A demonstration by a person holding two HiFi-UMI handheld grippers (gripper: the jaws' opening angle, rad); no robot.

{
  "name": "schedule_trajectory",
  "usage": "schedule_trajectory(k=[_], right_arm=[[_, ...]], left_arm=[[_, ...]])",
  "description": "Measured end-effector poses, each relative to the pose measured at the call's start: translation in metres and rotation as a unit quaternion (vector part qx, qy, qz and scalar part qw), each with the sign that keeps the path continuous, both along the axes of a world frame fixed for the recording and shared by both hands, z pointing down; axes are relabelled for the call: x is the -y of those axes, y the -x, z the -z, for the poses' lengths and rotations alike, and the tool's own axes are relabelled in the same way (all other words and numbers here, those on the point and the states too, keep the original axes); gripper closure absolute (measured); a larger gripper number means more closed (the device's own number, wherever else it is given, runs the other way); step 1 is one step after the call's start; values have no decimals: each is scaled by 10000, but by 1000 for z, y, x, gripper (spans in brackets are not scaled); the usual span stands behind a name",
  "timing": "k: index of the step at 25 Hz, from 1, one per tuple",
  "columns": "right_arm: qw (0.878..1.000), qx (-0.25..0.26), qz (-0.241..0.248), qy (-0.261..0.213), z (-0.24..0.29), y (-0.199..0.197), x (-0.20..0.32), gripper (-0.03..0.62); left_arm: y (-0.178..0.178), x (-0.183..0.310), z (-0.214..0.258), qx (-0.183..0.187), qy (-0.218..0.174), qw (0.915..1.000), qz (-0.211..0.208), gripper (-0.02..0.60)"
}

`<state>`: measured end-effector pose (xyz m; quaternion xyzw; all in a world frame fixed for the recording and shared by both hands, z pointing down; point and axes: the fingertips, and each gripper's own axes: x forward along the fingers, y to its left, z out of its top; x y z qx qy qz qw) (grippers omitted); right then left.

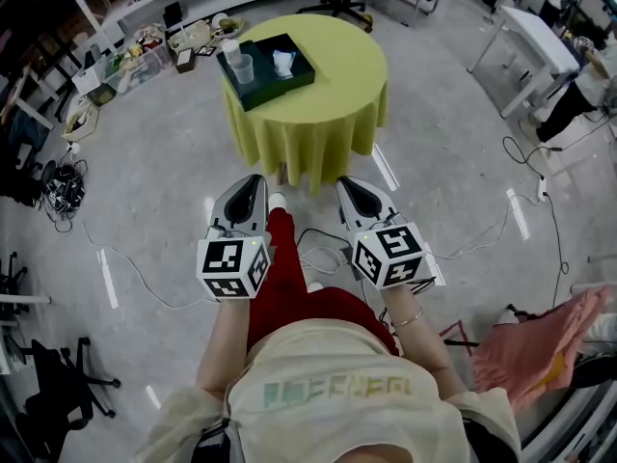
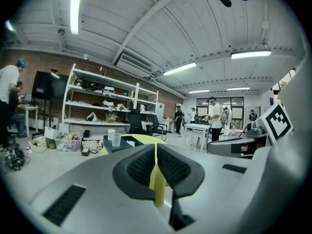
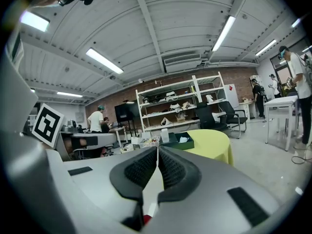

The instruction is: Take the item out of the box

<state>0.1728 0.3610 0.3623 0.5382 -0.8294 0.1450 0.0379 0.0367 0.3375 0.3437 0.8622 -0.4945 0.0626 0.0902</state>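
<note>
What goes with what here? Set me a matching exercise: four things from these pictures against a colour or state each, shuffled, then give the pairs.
Things:
1. tablecloth
2. box
3. cup
4. left hand-held gripper

Colour or state:
a. jaws together, nothing held
b. dark green
c. clear, see-through
d. yellow-green

Pairs: 1-d, 2-b, 3-c, 4-a

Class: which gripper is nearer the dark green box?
Left. The left gripper sits short of the box, nearly in line; the right gripper is farther right.
</note>
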Motion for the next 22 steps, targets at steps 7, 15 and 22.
schedule_trajectory(k=[7, 15, 22], right_arm=[[10000, -58, -36, -22, -3, -11, 26, 554], [9999, -153, 65, -6, -7, 3, 70, 554], [9997, -243, 59, -65, -6, 20, 143, 554]], left_arm=[[-4, 24, -6, 29, -20, 10000, 50, 551], [2, 66, -19, -10, 86, 10000, 34, 551], [16, 139, -28, -58, 176, 9998, 26, 551]])
